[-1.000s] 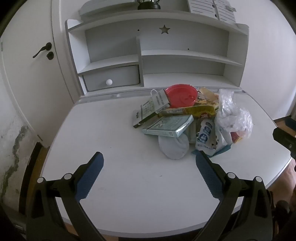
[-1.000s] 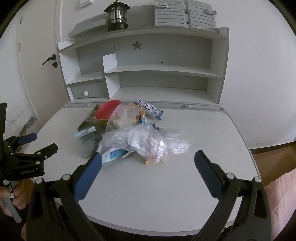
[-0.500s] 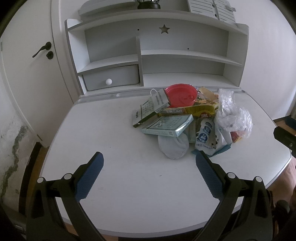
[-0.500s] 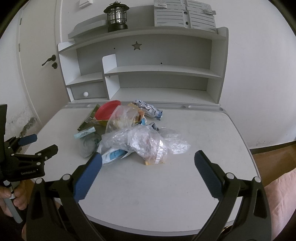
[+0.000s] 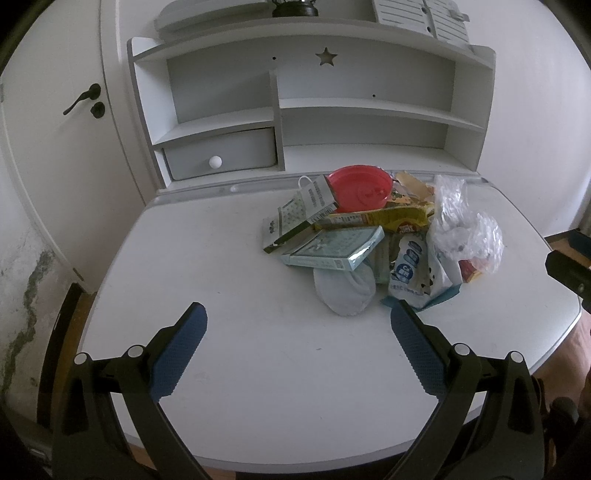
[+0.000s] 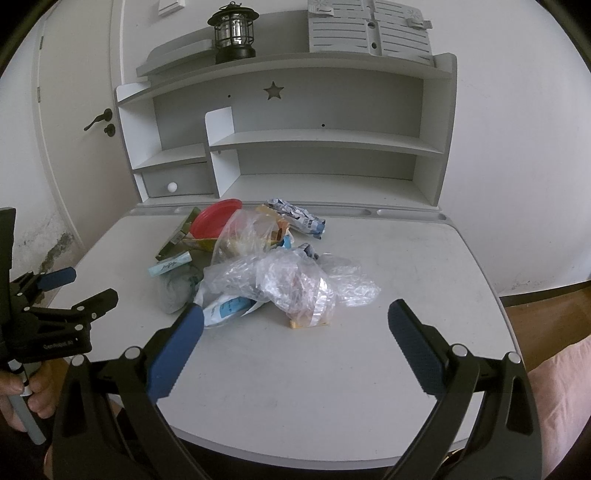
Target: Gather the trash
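Observation:
A heap of trash lies on the white desk (image 5: 229, 258): a red plastic lid (image 5: 360, 187), a pale green box (image 5: 334, 248), a black-and-white carton (image 5: 297, 218), a yellow wrapper (image 5: 376, 219), a white pouch (image 5: 406, 269), a grey-white wad (image 5: 343, 288) and a crumpled clear plastic bag (image 5: 465, 230). In the right wrist view the clear bag (image 6: 291, 277) is nearest, with the red lid (image 6: 214, 218) behind. My left gripper (image 5: 297, 338) is open and empty, short of the heap. My right gripper (image 6: 295, 330) is open and empty, just in front of the clear bag.
A white shelf unit (image 5: 362, 107) with a small drawer (image 5: 221, 157) stands at the back of the desk. A black lantern (image 6: 233, 33) sits on top. A door (image 5: 55, 122) is at the left. The left gripper shows in the right wrist view (image 6: 59, 295).

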The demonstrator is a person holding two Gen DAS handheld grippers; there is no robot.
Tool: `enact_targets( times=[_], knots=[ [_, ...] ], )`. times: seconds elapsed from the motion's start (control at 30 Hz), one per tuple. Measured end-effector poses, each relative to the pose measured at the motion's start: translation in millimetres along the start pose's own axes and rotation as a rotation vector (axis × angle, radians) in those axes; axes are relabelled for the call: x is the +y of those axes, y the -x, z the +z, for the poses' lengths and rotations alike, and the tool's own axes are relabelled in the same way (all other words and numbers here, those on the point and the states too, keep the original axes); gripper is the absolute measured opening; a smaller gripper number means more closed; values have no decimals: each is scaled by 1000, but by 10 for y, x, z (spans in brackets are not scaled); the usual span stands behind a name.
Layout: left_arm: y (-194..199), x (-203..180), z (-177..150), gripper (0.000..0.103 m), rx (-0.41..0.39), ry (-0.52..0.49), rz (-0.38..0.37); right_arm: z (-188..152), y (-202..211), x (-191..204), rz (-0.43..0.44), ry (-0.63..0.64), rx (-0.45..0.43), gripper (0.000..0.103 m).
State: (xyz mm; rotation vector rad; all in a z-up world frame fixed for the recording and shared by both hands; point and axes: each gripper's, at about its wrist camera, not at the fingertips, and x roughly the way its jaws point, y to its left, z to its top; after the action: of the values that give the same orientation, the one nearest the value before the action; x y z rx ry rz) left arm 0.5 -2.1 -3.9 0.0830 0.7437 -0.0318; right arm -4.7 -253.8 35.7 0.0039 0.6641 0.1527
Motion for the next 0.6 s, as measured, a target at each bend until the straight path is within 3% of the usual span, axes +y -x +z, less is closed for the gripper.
enact_targets(
  times=[0.6],
  knots=[
    [-34,-43,-31,97,7,0,-4,-1,5,-5,0,-1,0,96]
  ],
)
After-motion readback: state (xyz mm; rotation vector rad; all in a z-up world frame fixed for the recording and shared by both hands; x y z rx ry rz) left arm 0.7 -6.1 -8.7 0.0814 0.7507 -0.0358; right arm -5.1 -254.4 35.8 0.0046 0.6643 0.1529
